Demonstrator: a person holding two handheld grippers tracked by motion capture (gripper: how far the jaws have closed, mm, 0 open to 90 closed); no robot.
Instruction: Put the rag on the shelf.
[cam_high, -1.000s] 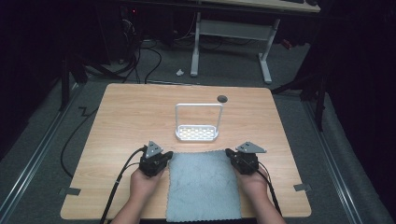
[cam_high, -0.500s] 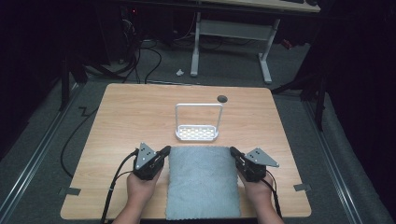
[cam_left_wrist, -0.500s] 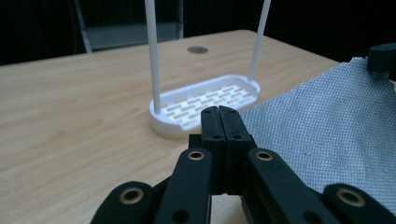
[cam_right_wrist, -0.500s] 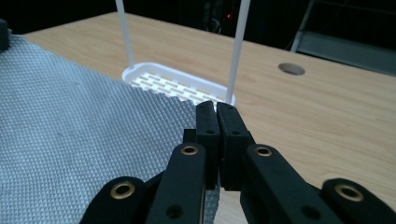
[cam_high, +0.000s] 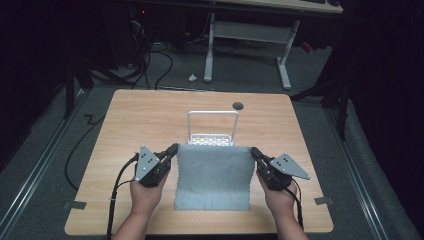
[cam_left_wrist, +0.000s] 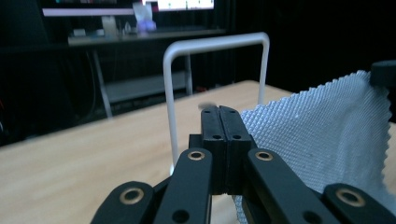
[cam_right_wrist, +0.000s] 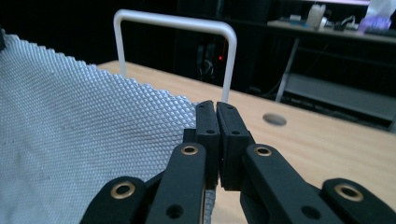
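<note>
You had the left gripper (cam_high: 171, 150) and right gripper (cam_high: 256, 154) each clamped on a far corner of the grey cloth (cam_high: 214, 175), lifted just before the white wire rack (cam_high: 212, 128), near edge on the table (cam_high: 130, 120).

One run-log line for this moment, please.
left gripper: shut on grey cloth | right gripper: shut on grey cloth | cloth: far edge lifted | white rack: behind cloth
</note>
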